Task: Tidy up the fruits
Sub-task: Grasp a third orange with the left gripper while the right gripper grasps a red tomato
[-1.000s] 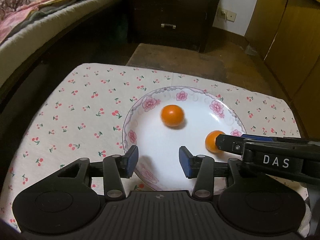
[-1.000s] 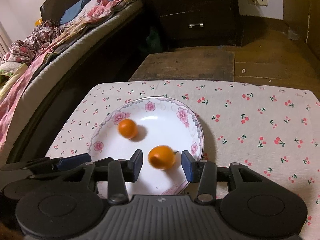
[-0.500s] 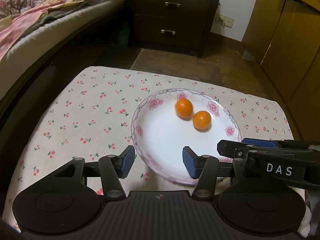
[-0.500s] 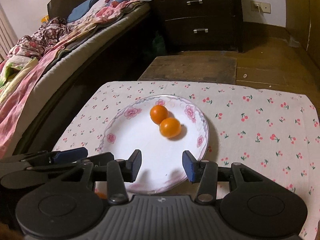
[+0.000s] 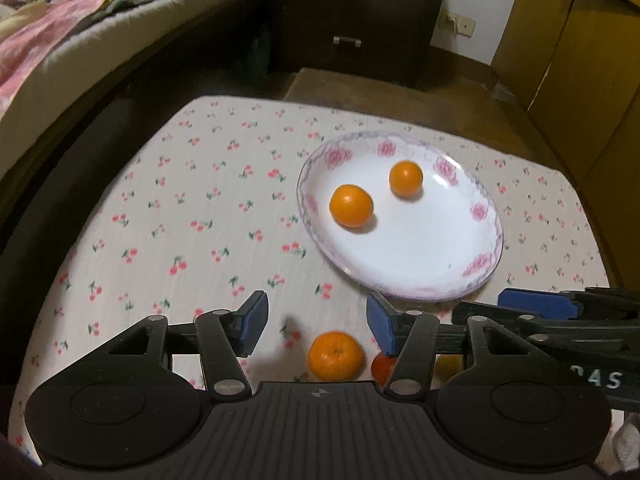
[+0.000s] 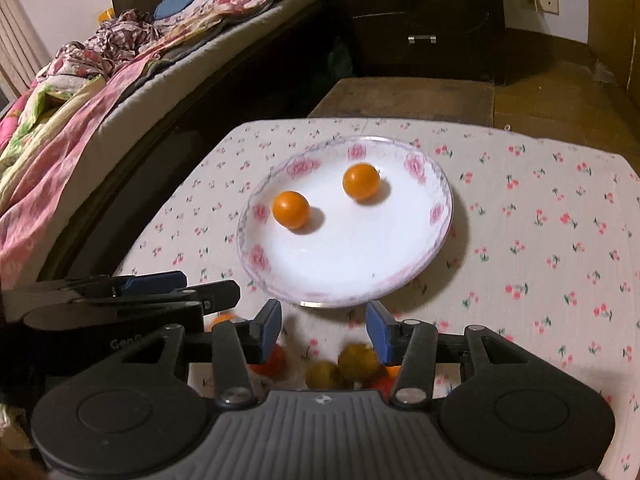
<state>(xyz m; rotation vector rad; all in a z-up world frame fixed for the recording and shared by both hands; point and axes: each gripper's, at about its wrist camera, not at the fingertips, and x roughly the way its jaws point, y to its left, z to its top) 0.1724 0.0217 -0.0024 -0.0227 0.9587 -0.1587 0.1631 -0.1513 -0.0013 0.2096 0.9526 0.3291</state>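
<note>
A white plate (image 5: 420, 248) with a pink flower rim sits on the cherry-print cloth and holds two oranges (image 5: 351, 205) (image 5: 406, 178). The right wrist view shows the same plate (image 6: 340, 264) and oranges (image 6: 291, 209) (image 6: 361, 181). My left gripper (image 5: 316, 320) hangs open short of the plate's near-left rim. A third orange (image 5: 336, 356) lies on the cloth below its fingers, untouched. My right gripper (image 6: 324, 320) is open just short of the plate's near rim. Blurred yellow-brown fruit (image 6: 358, 358) and a red fruit (image 6: 276, 360) lie under it.
A bed (image 6: 100, 92) with rumpled bedding runs along the left. A dark drawer chest (image 6: 424, 20) stands beyond the table, wooden cabinets (image 5: 580, 60) at the right. Open cloth (image 6: 560, 240) stretches right of the plate and open cloth (image 5: 180, 220) to its left.
Both grippers pulled back from over the plate toward the near edge. The right gripper's orange now lies on the plate, and both oranges rolled. Loose fruit came into view; the left jaws widened.
</note>
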